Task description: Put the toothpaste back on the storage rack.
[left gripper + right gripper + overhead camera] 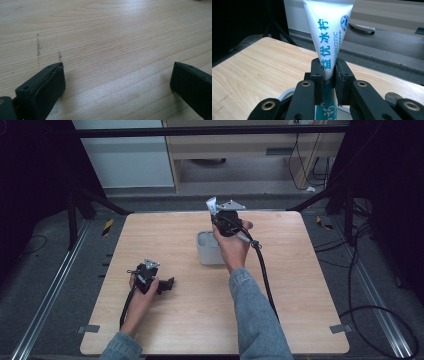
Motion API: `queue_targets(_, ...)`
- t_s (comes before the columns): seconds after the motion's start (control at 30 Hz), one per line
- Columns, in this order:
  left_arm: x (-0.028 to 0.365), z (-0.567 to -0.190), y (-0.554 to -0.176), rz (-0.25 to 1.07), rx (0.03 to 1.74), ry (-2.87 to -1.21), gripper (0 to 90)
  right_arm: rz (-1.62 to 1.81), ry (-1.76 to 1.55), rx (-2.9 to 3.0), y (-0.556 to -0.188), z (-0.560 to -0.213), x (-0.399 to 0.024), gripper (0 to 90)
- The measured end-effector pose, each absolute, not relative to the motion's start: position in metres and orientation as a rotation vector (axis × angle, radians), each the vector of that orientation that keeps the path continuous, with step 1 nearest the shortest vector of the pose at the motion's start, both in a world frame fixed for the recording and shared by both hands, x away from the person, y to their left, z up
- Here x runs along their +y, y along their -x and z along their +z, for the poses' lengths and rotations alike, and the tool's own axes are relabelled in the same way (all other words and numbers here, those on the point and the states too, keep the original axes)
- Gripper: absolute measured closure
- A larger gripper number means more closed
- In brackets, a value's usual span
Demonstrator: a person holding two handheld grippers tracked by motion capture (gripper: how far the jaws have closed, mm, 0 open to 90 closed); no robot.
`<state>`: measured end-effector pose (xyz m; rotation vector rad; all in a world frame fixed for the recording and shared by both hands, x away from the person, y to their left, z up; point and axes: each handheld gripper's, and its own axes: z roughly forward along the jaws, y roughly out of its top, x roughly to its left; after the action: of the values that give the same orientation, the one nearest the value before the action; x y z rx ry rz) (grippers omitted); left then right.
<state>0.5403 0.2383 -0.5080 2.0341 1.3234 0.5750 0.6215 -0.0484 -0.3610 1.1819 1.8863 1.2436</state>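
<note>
My right gripper [328, 75] is shut on a white toothpaste tube [328, 32] with blue lettering, held upright with its flat end up. In the high view the right gripper [220, 212] holds the tube [211, 204] above the far rim of a grey cup [206, 247] near the table's middle. Part of the cup's rim [284, 94] shows below the jaws in the right gripper view. My left gripper [169, 284] rests low on the table at the front left. Its black jaws stand wide apart over bare wood, with nothing between its fingers [51, 86].
The wooden table [300, 285] has bare surface to the right and front. A black cable [265, 275] trails from the right gripper across the table. Black stands and cables lie on the floor around it.
</note>
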Motion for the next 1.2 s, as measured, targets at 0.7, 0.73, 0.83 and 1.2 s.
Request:
queue_targets(0.7,0.2385,-0.5079,-0.5403,0.574,1.322,-2.038,0.0,1.231,-1.187,1.916,-0.6145,-0.3685,-0.049,78.7)
queue_targets(0.73,0.2385,-0.5079,-0.5403,0.574,1.322,-2.038,0.0,1.228,-1.188,1.918,-0.6139,-0.3684,-0.0485,78.8)
queue_targets(0.83,0.2385,-0.5079,-0.5403,0.574,1.322,-2.038,0.0,1.221,-1.185,1.921,-0.6124,-0.368,-0.048,78.8)
queue_targets(1.2,0.2385,-0.5079,-0.5404,0.574,1.321,-2.039,0.0,1.2,-1.189,1.94,-0.6123,-0.3695,-0.047,78.8)
